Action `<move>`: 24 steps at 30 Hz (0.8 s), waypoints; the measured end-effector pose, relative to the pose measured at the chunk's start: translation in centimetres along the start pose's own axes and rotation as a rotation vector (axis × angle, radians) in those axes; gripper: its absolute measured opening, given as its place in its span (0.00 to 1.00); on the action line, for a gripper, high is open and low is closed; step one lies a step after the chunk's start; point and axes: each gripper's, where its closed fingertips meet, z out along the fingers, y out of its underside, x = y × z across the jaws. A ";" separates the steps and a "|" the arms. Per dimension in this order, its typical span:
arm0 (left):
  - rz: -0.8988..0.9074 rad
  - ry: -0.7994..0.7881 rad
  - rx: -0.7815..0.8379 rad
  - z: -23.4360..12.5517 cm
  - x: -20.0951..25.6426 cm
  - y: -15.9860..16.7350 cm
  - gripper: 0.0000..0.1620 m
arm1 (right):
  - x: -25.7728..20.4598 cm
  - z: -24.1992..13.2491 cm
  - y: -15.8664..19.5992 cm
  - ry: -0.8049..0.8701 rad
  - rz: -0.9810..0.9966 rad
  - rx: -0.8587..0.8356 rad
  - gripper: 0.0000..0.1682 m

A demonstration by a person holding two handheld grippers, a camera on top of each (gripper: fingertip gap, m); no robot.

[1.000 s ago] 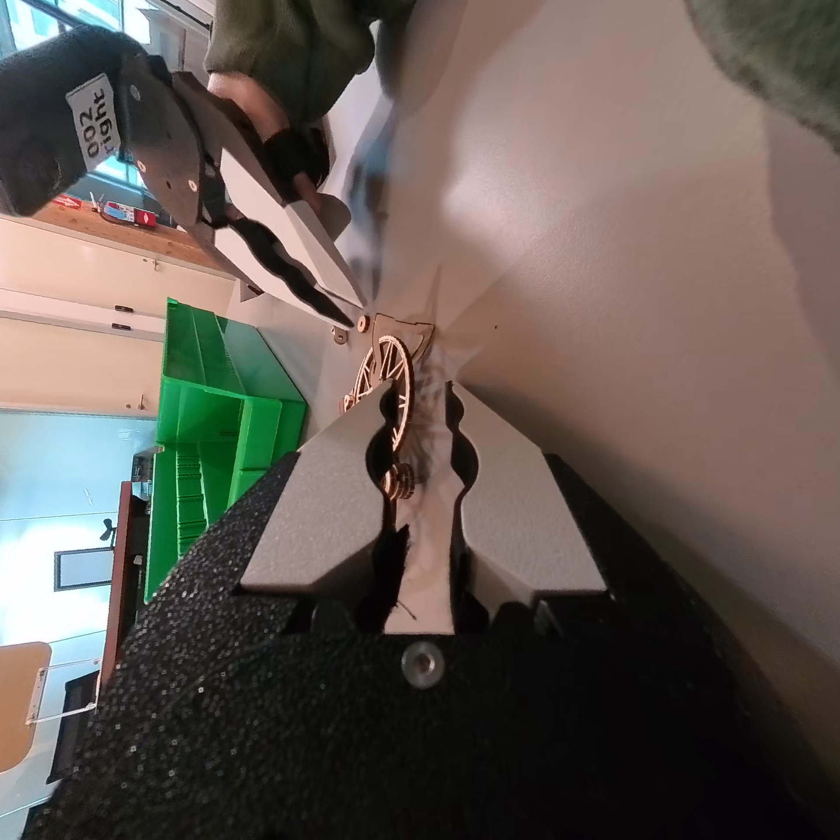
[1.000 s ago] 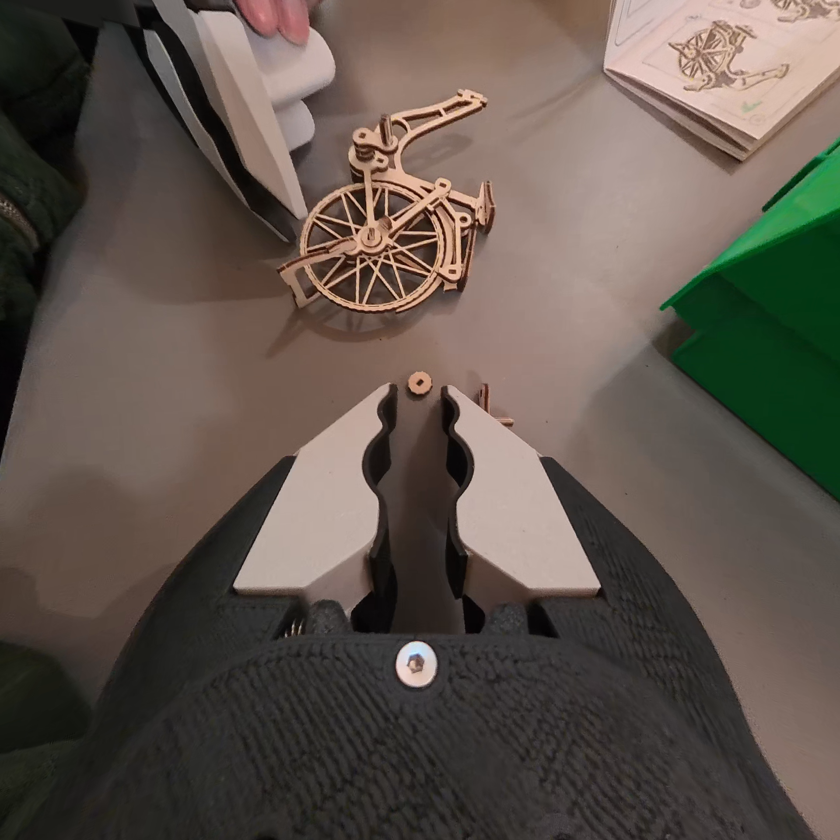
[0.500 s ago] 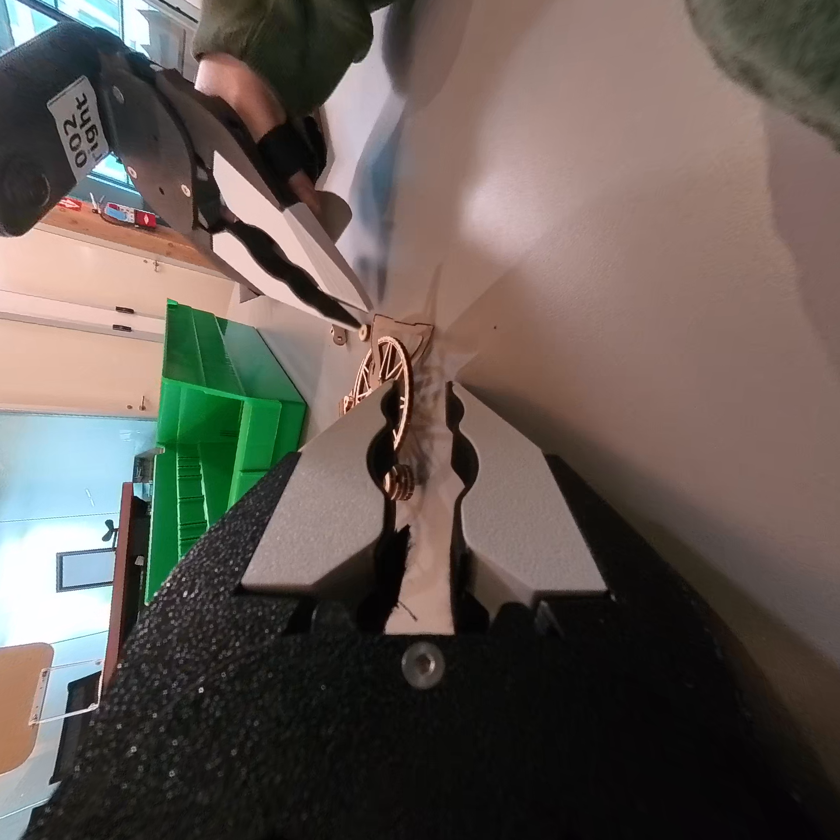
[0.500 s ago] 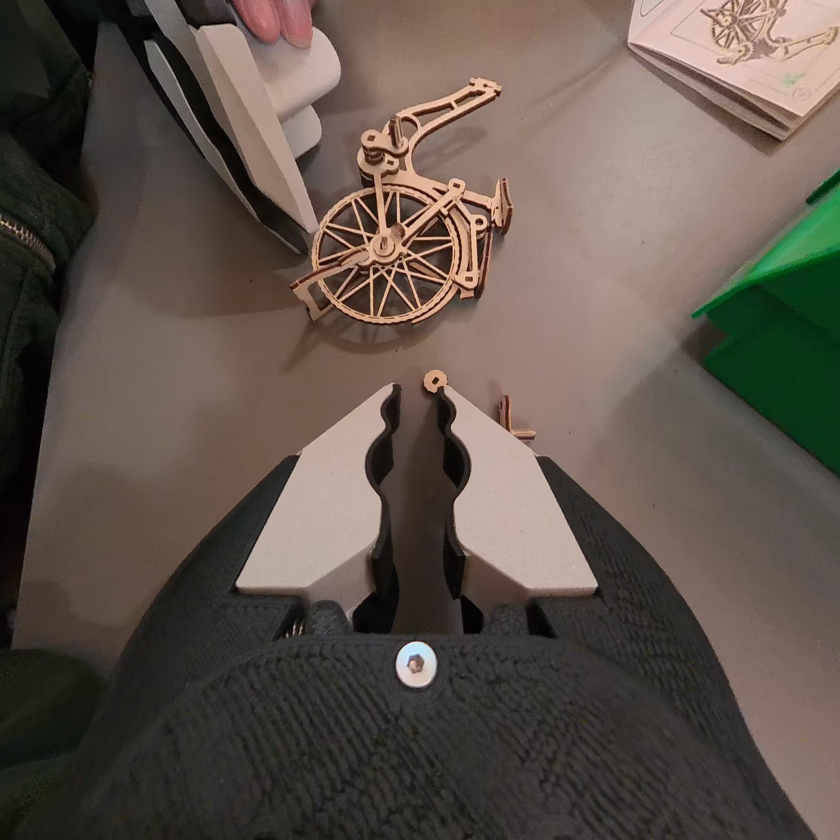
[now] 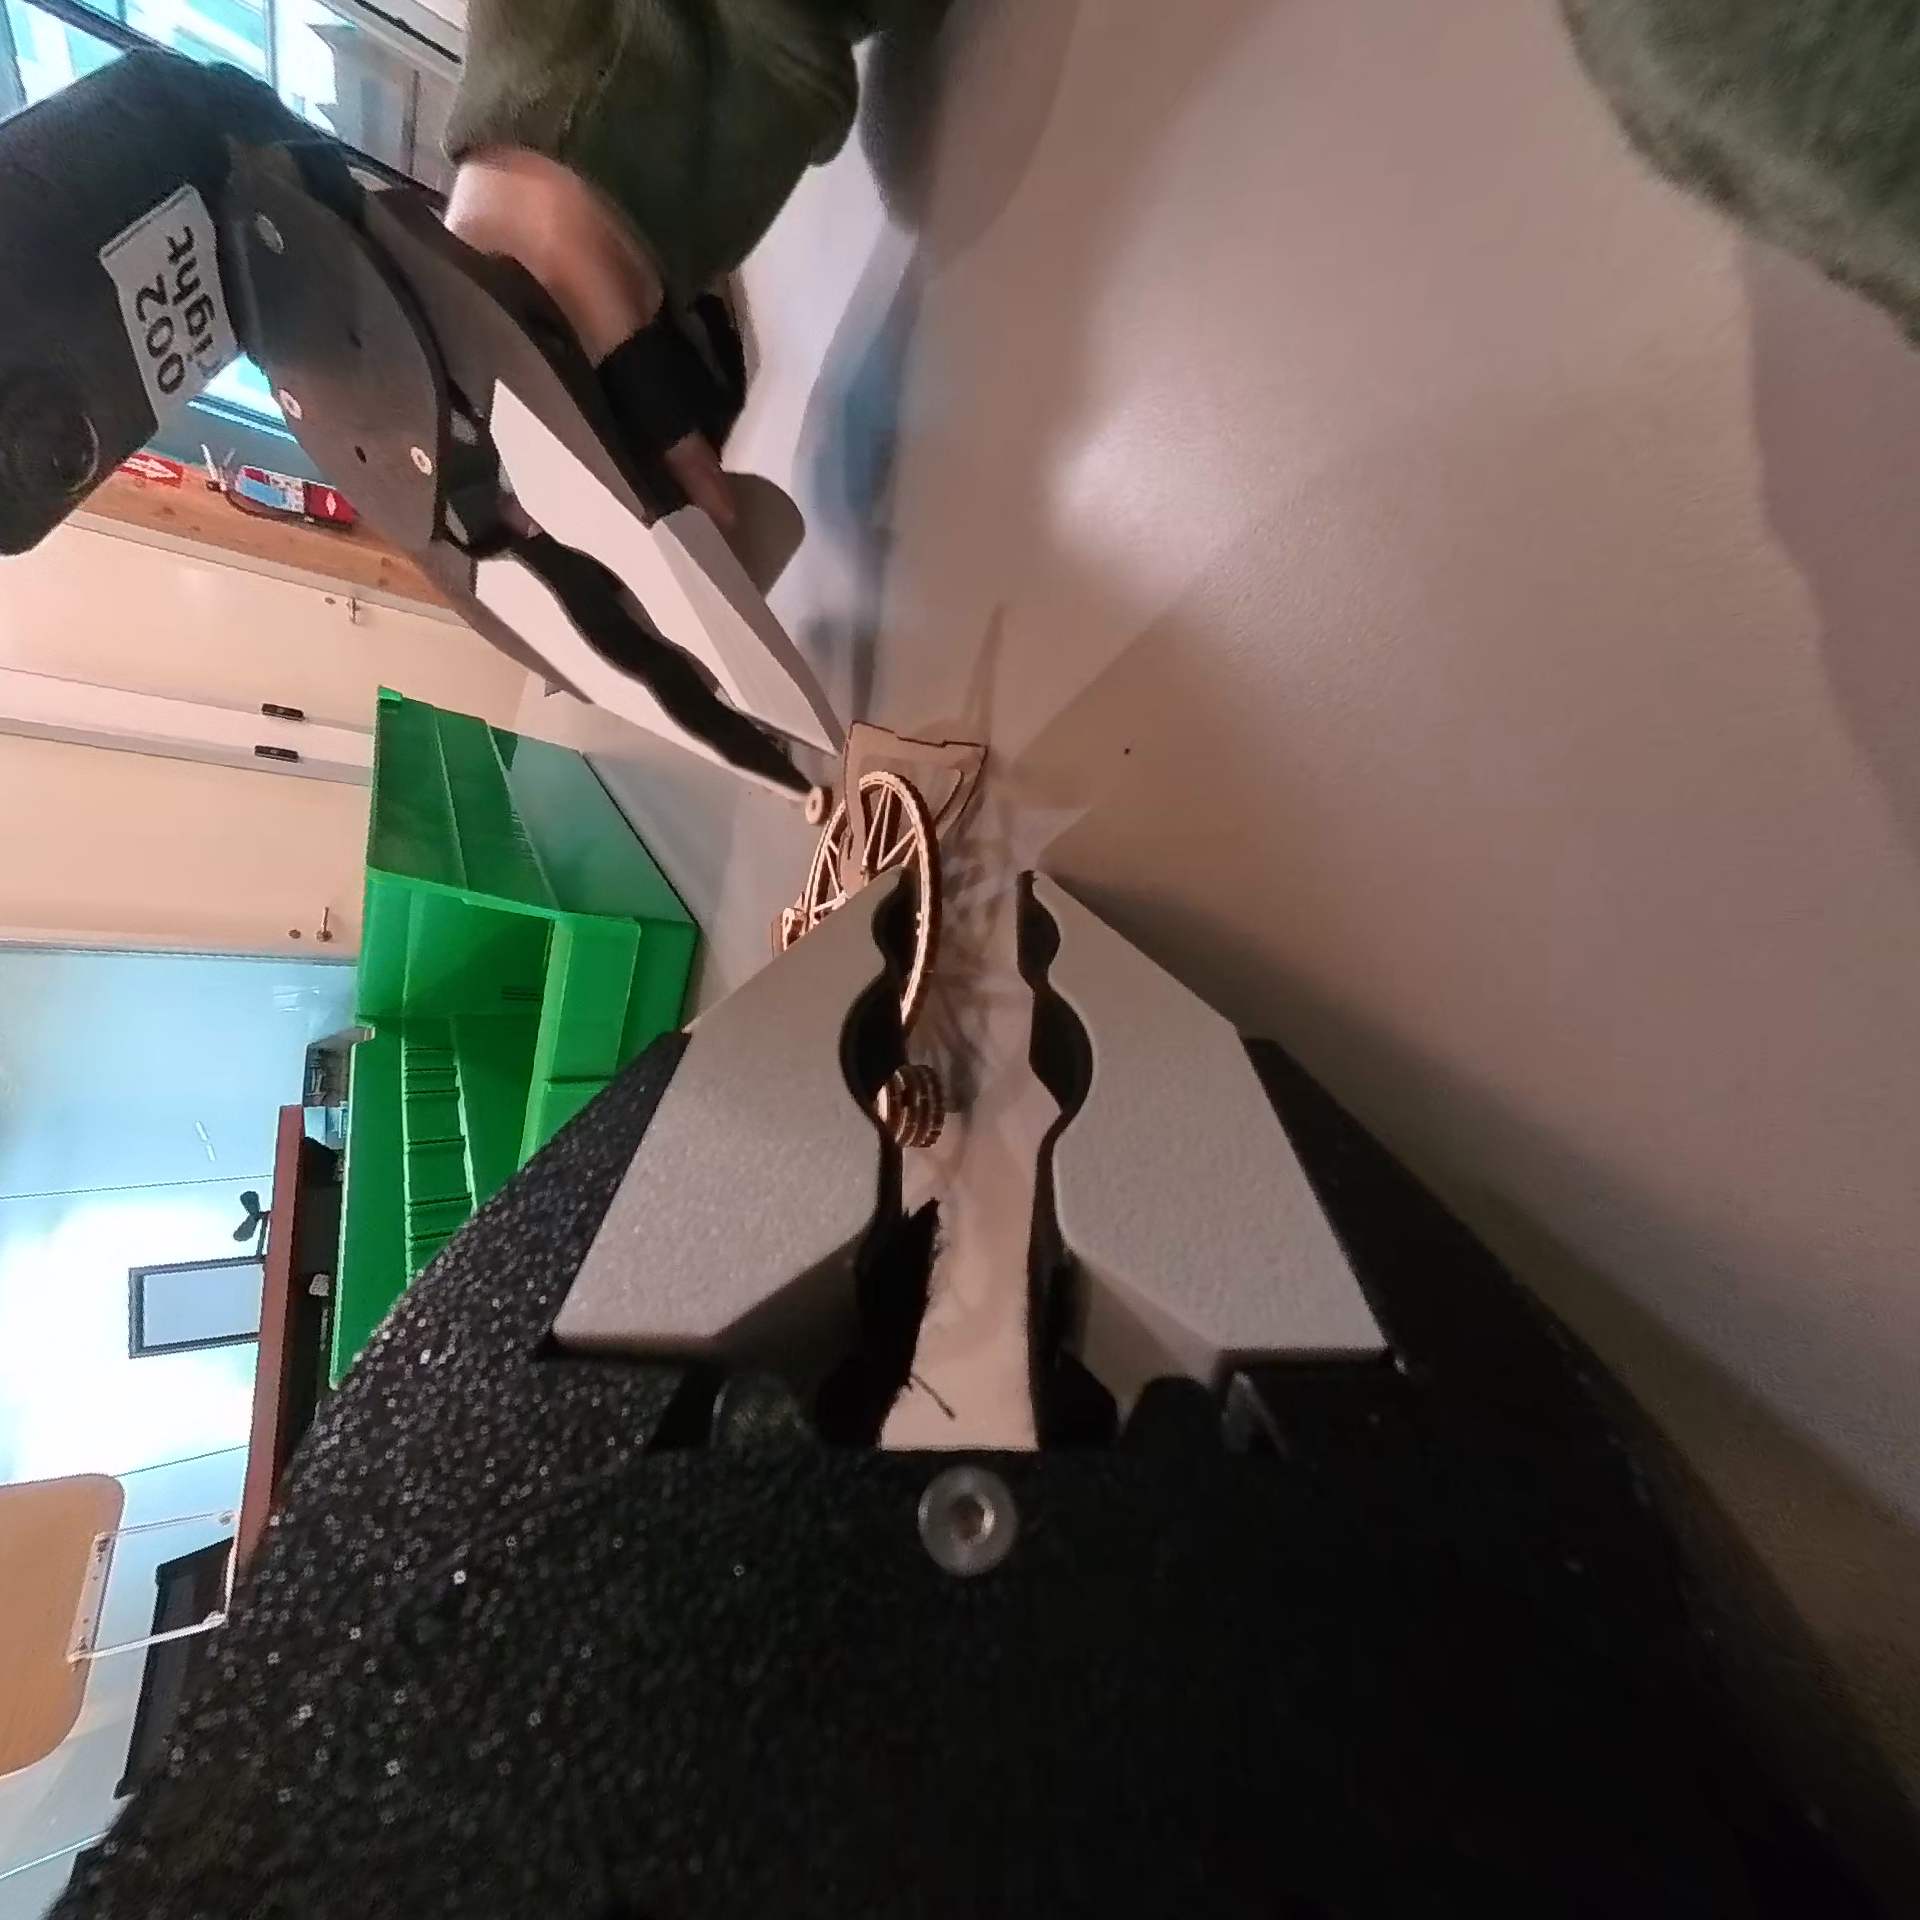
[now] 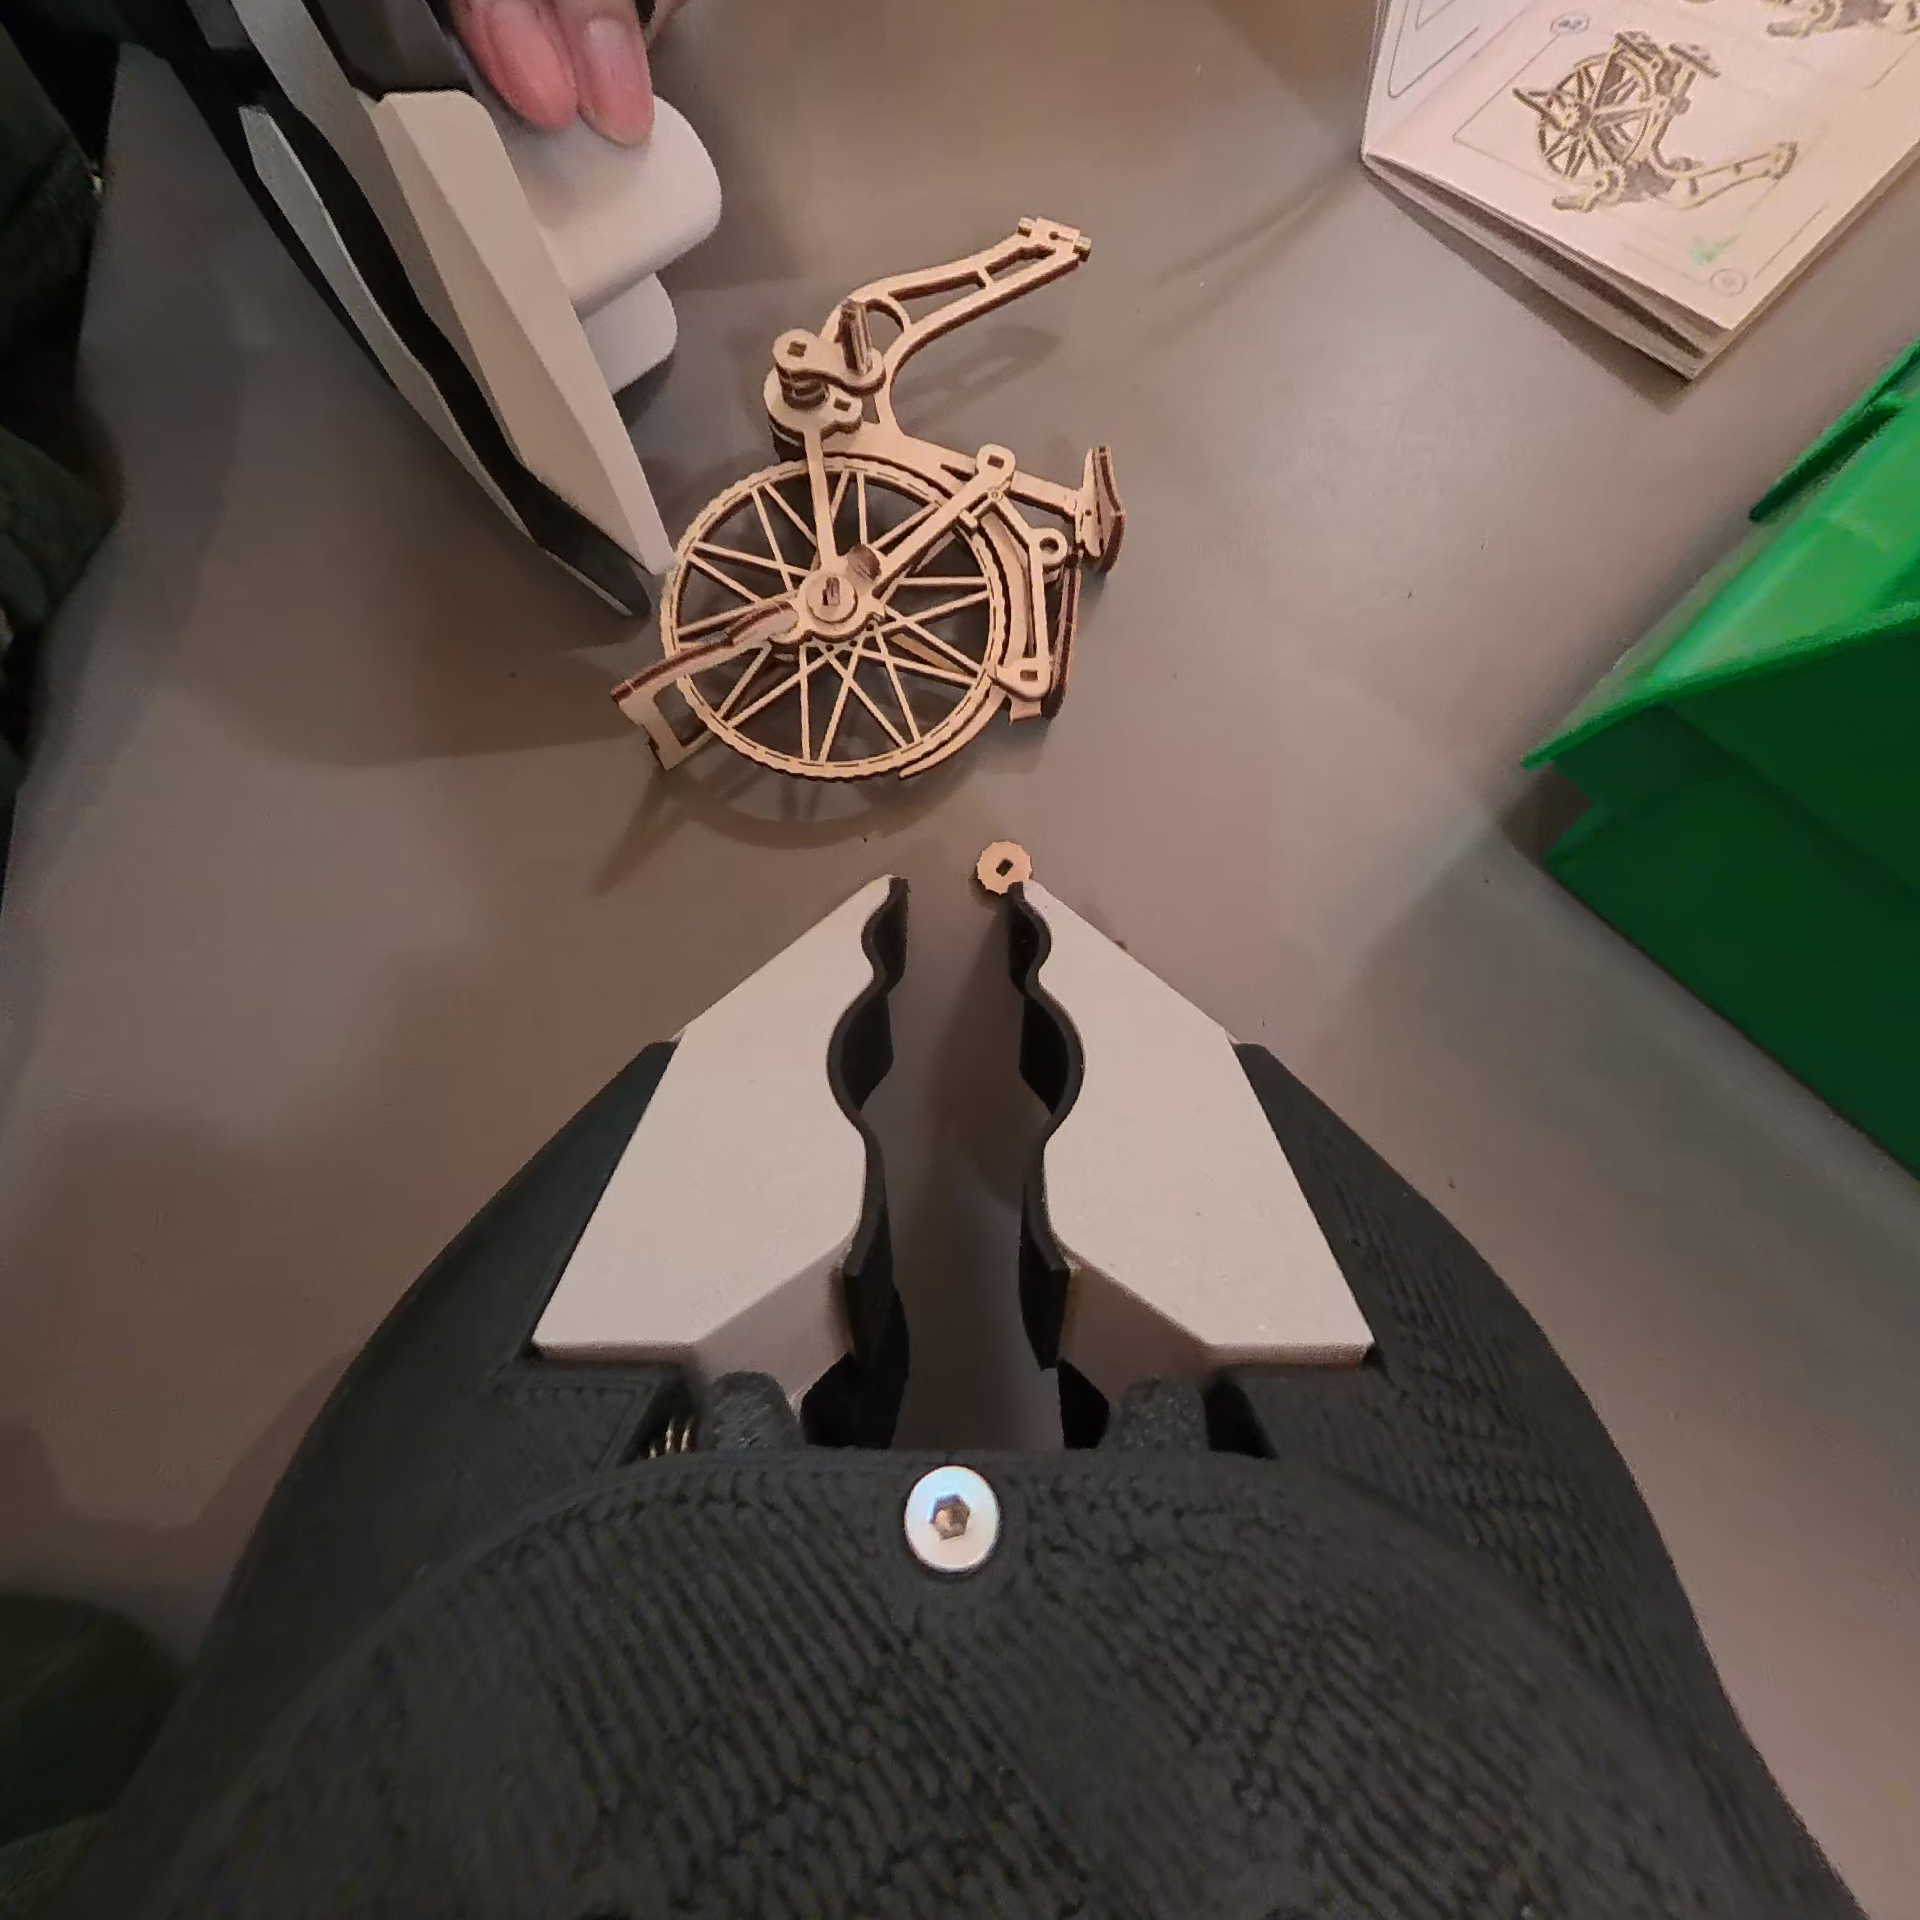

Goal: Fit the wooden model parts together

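The wooden wheel assembly [image 6: 862, 582] lies flat on the grey counter [image 6: 312, 831]. The left tongs [image 5: 961, 883] are turned on their side, low along the counter, released, fingers apart around the wheel's rim without clamping it. The right tongs [image 6: 951, 894] angle down from above, also released and holding nothing, their right fingertip touching a small wooden washer [image 6: 1004, 864] just short of the wheel. A green bin [image 6: 1766, 831] stands at the right, near an instruction booklet [image 6: 1621, 177].

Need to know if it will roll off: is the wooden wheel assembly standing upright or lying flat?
Lying flat. The wooden wheel assembly rests on its side on the grey table, spokes facing up, its shadow close beneath.
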 end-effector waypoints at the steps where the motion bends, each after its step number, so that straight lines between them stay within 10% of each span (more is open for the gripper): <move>1: 0.000 0.001 0.000 0.0 0.0 0.0 0.10 | 0.0 0.1 -0.1 0.003 -0.006 0.003 0.10; 24: 0.005 -0.004 -0.004 0.1 -0.4 -0.4 0.11 | 1.4 0.7 -0.6 0.092 0.010 0.036 0.05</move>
